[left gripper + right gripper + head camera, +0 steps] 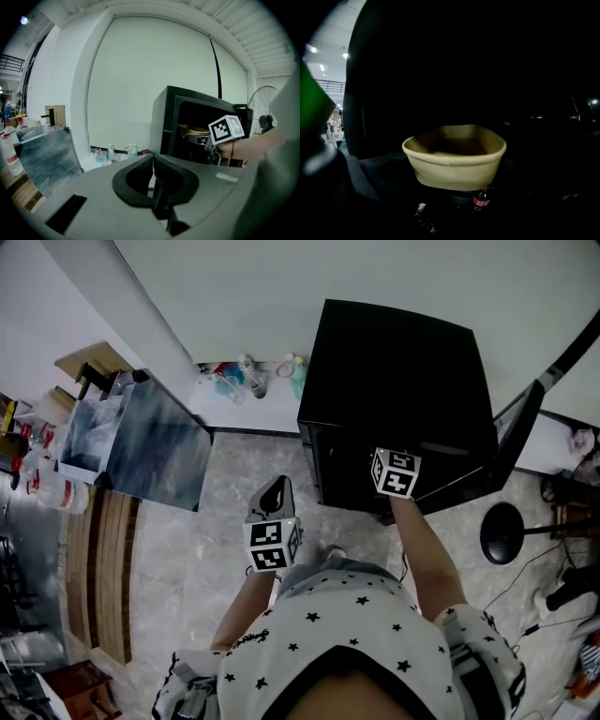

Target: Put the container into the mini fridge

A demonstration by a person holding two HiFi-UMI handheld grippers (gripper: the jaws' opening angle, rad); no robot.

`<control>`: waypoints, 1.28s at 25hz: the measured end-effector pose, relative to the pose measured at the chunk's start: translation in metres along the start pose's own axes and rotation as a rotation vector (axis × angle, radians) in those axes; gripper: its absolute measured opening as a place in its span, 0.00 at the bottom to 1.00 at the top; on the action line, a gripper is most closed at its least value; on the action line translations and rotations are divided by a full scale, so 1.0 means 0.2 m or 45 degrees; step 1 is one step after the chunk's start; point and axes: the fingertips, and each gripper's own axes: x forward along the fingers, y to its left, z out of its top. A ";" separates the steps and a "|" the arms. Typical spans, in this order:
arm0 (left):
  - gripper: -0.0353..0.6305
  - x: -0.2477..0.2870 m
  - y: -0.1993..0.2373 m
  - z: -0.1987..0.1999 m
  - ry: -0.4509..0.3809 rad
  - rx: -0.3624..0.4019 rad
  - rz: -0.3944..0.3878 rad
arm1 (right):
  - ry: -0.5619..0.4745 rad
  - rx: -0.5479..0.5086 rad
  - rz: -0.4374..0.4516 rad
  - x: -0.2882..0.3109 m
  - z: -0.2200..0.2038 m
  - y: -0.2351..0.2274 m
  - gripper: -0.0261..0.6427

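- The black mini fridge [394, 381] stands against the white wall, and its door [514, 442] is swung open to the right.
- The right gripper [395, 474] reaches into the open front of the fridge. In the head view only its marker cube and the forearm behind it show.
- The tan container [454, 161] is inside the dark fridge. It sits upright and open-topped, right in front of the right gripper's camera, where the jaws reach.
- The right gripper view is too dark to show the jaws, so I cannot tell whether they clamp the container or stand apart from it.
- A small cola bottle [482, 198] stands lower in the fridge, just under the container's near edge.
- The left gripper [152, 159] is held out over the tiled floor [234, 474], well apart from the fridge. Its jaws are pressed together with nothing between them.
- A few bottles [253, 379] stand at the foot of the wall, left of the fridge.
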 end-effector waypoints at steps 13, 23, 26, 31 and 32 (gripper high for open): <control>0.07 -0.11 0.02 -0.03 -0.024 0.015 0.003 | -0.009 -0.038 0.020 -0.07 -0.03 0.02 0.81; 0.07 -0.25 0.05 -0.08 -0.031 0.001 0.006 | 0.021 -0.005 0.022 -0.25 -0.10 0.08 0.83; 0.07 -0.30 0.02 -0.10 -0.033 -0.004 -0.019 | 0.015 -0.009 0.035 -0.36 -0.12 0.11 0.82; 0.07 -0.38 -0.04 -0.14 -0.043 -0.013 -0.068 | -0.027 0.003 0.090 -0.57 -0.09 0.20 0.81; 0.07 -0.41 -0.04 -0.15 -0.043 -0.013 -0.073 | -0.037 0.010 0.093 -0.62 -0.09 0.21 0.79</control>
